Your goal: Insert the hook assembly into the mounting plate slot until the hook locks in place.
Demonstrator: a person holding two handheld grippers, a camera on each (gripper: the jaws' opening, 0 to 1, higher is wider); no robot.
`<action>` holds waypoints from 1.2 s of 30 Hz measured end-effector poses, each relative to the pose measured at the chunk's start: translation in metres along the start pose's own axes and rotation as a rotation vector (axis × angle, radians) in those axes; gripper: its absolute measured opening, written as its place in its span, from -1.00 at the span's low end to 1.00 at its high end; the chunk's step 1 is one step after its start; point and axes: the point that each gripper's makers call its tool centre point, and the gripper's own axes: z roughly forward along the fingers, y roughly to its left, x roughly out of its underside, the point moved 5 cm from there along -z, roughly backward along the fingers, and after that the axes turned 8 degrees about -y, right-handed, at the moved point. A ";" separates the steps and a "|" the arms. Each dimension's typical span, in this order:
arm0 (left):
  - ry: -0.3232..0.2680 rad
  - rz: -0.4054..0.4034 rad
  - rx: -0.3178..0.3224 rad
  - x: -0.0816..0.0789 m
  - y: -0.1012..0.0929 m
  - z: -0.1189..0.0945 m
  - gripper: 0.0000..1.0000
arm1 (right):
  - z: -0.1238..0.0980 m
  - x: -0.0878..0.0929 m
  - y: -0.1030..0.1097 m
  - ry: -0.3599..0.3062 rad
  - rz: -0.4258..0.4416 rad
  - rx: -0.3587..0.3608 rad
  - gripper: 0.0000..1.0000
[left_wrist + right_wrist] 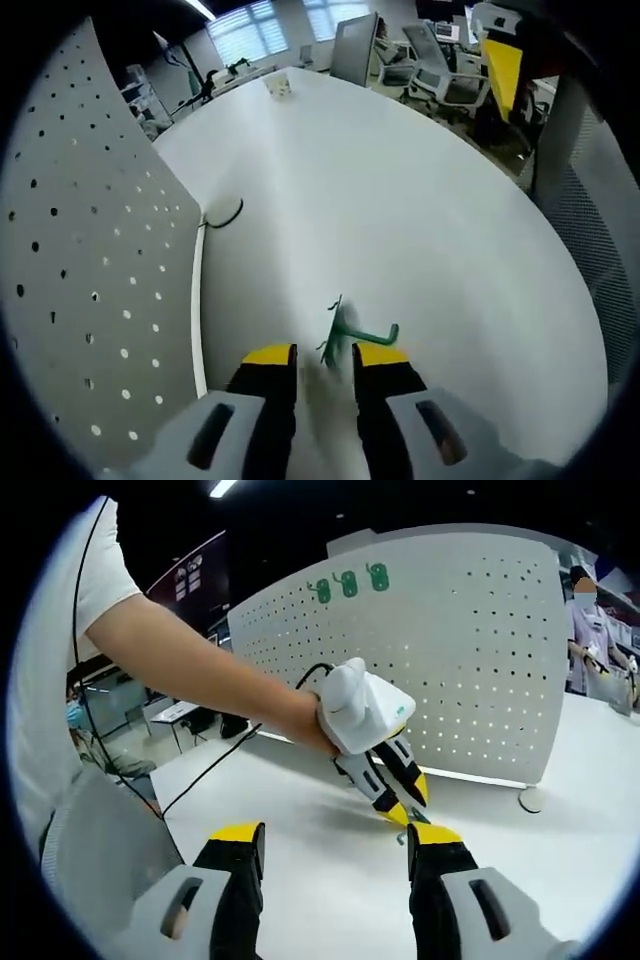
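A green hook [356,334] lies on the white table just past my left gripper [325,358], close to its right jaw. The jaws stand open and nothing is held between them. The perforated white mounting plate [90,270] stands upright to the left of it. In the right gripper view a hand holds the left gripper [410,802] tilted down at the table, tips by the green hook [416,820], in front of the mounting plate [460,660]. Three green pieces [349,583] hang near the plate's top edge. My right gripper [336,835] is open and holds nothing.
A black hook [224,216] lies at the plate's foot. A small box [277,87] sits at the table's far edge, with office chairs [440,70] beyond. A person's arm [190,660] and a cable [215,765] cross the right gripper view; another person [590,630] stands far right.
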 end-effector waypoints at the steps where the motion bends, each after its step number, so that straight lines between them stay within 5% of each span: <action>1: 0.001 0.002 0.004 0.000 -0.001 0.000 -0.62 | 0.000 0.000 -0.001 0.000 0.001 0.001 0.12; 8: 0.022 -0.014 0.018 0.002 -0.007 -0.001 -0.92 | 0.000 -0.001 0.000 -0.006 0.003 0.001 0.11; 19: 0.040 -0.057 -0.012 0.002 -0.007 0.001 -0.96 | -0.001 -0.001 -0.001 -0.009 0.002 0.004 0.11; 22: 0.042 -0.057 0.038 0.004 -0.014 0.002 -0.98 | -0.001 -0.001 -0.001 -0.009 0.002 0.003 0.11; 36: 0.028 -0.086 -0.028 0.005 -0.004 0.000 -0.98 | -0.001 0.000 -0.001 -0.008 0.001 0.002 0.10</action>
